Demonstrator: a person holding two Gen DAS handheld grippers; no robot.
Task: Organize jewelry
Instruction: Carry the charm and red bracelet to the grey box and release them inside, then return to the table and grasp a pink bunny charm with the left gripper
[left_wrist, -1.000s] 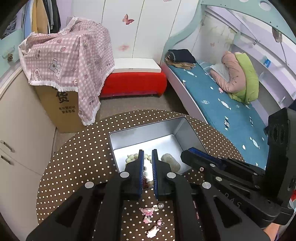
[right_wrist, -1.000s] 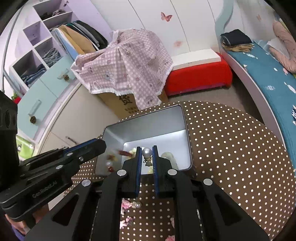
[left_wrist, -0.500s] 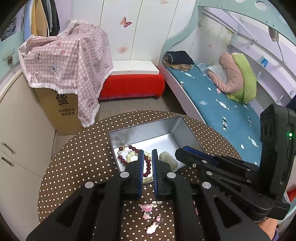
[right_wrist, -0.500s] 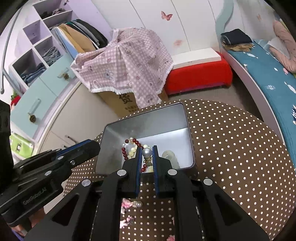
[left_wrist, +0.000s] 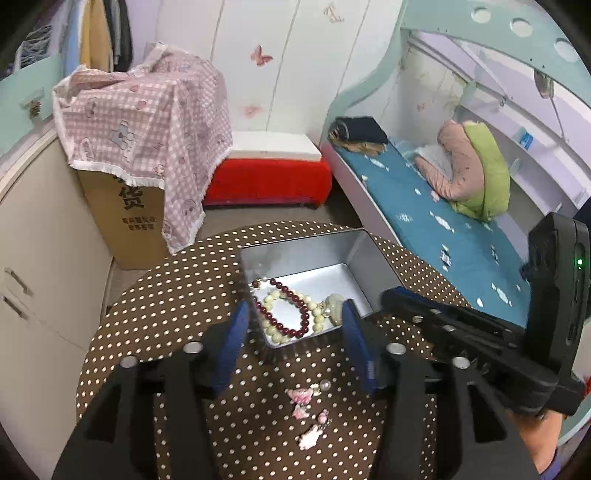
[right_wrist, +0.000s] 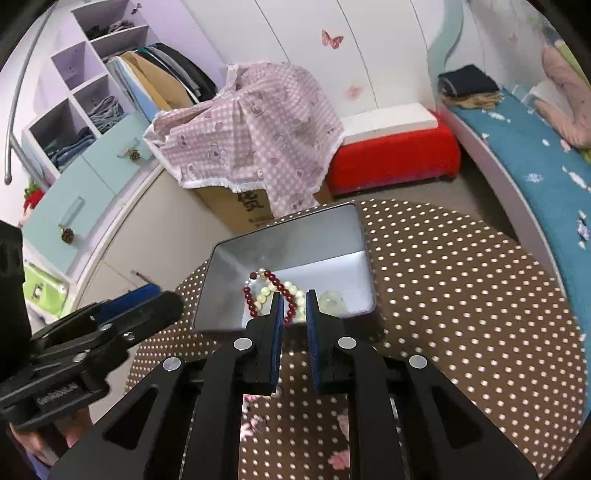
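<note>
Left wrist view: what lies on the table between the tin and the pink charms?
Only bare dotted tablecloth, apart from a small pearl beside the pink charms, below the tin.

One metal tin (left_wrist: 373, 258) sits on the dotted counter (left_wrist: 155, 306). Inside it lie two bead bracelets, one dark red bracelet (left_wrist: 291, 314) and one cream bracelet (left_wrist: 273, 325), plus one pale green pendant (left_wrist: 334, 304). On the counter by its near edge lie about four small pink charms (left_wrist: 301, 395) and one clear bead (left_wrist: 325, 385). Two hand-held grippers are in view, the left hand-held gripper (left_wrist: 295, 332) and the right hand-held gripper (right_wrist: 294, 314).
</note>
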